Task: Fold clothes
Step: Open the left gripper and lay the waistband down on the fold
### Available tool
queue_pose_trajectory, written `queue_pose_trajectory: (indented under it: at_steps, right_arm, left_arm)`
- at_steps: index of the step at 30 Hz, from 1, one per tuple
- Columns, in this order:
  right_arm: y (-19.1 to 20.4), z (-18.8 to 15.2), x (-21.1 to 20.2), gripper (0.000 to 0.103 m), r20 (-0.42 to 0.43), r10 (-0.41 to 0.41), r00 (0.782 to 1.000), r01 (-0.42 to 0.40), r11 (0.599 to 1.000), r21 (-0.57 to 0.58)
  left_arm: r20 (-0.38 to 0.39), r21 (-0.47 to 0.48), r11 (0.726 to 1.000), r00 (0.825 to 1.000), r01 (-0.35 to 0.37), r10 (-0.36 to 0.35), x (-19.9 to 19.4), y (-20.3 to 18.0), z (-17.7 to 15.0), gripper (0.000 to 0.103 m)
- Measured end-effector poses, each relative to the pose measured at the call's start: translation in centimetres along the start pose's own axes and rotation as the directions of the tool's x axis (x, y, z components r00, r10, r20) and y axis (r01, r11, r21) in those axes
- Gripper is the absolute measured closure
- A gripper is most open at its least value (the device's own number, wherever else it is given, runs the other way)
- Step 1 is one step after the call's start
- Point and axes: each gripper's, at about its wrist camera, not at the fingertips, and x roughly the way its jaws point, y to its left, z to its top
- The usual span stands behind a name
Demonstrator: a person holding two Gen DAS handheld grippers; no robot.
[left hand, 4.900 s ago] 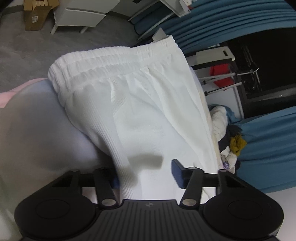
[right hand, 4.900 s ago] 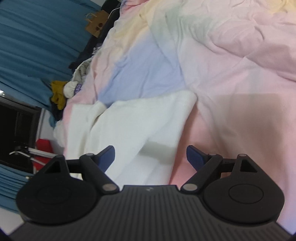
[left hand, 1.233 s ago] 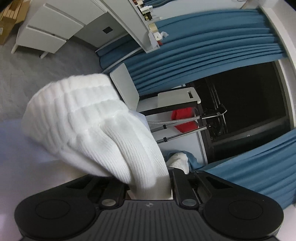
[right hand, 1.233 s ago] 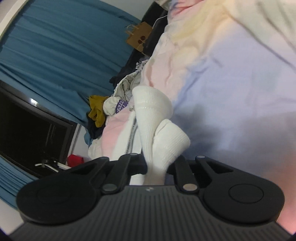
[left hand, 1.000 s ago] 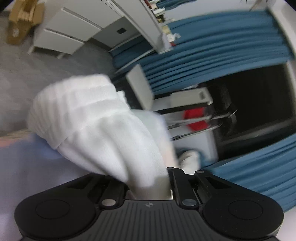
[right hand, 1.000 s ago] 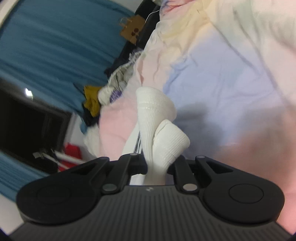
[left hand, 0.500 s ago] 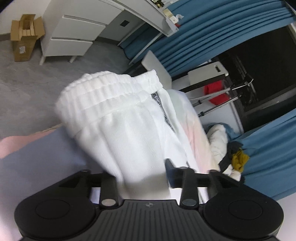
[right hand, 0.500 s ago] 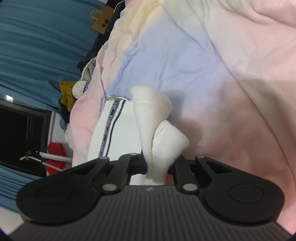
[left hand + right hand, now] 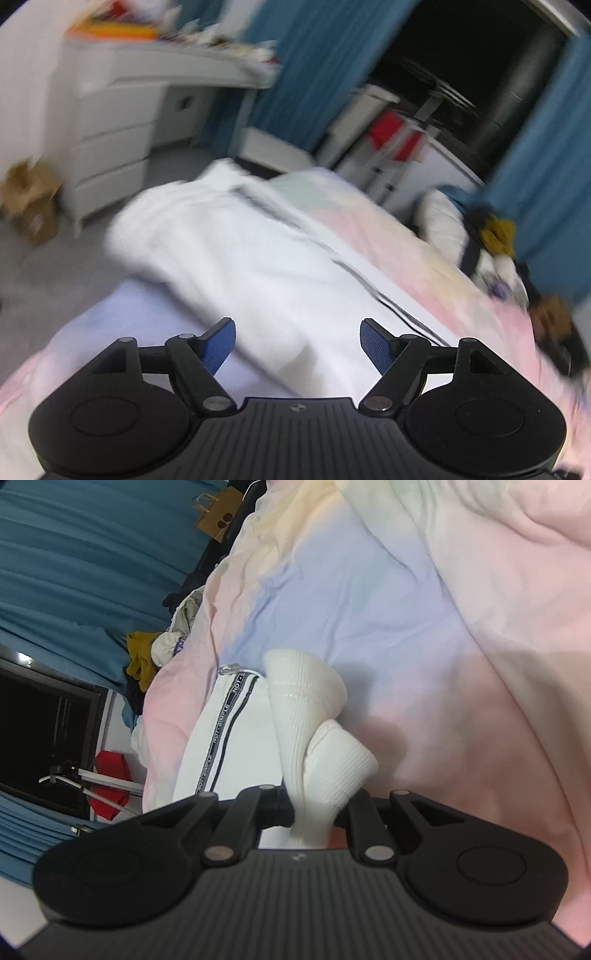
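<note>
Left wrist view, motion-blurred: my left gripper has just been opening, and its blue pads now stand wide apart with nothing pressed between them. Ahead of and below the fingers, the white trousers lie spread on the pastel bedsheet, a dark side stripe running away to the right of the tool. Beyond the bed: a white drawer unit to the left, blue curtains to the right.

Right wrist view, sharp: my right gripper is clamped tight on the ribbed cuffs of the trousers, which bunch up in two rolls straight ahead of the jaws. The printed stripe runs along the leg to the left of the fingers. A heap of other clothes lies farther left, at the bed's edge.
</note>
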Motion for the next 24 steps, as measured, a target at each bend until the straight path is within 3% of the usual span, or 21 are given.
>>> queue_pose_trajectory:
  at_steps: [5, 10, 13, 19, 24]
  right_arm:
    - [1.0, 0.0, -0.6, 0.091, 0.015, 0.005, 1.000, -0.004, 0.999, -0.039]
    - [1.5, -0.1, -0.8, 0.091, 0.027, 0.001, 1.000, 0.000, 0.998, -0.063]
    - [1.8, -0.1, -0.7, 0.091, 0.031, -0.009, 0.999, 0.012, 0.997, -0.082]
    - [2.8, -0.1, -0.8, 0.091, 0.050, -0.023, 0.999, 0.029, 0.992, -0.120]
    - [3.6, -0.3, -0.7, 0.091, 0.074, -0.044, 0.996, 0.054, 0.988, -0.144]
  left_arm:
    - [-0.002, 0.163, 0.985, 0.999, 0.049, -0.049, 1.8, -5.9, -1.8, 0.027]
    - [-0.012, 0.317, 0.946, 0.998, 0.069, -0.069, 5.1, -11.1, -4.1, 0.027]
    - [-0.025, 0.363, 0.929, 0.997, 0.079, -0.075, 7.2, -13.0, -5.2, 0.027]
    - [-0.039, 0.421, 0.906, 0.999, 0.051, -0.039, 10.9, -14.1, -6.5, 0.027]
    - [-0.102, 0.437, 0.899, 0.994, 0.019, 0.028, 14.3, -13.2, -7.3, 0.028]
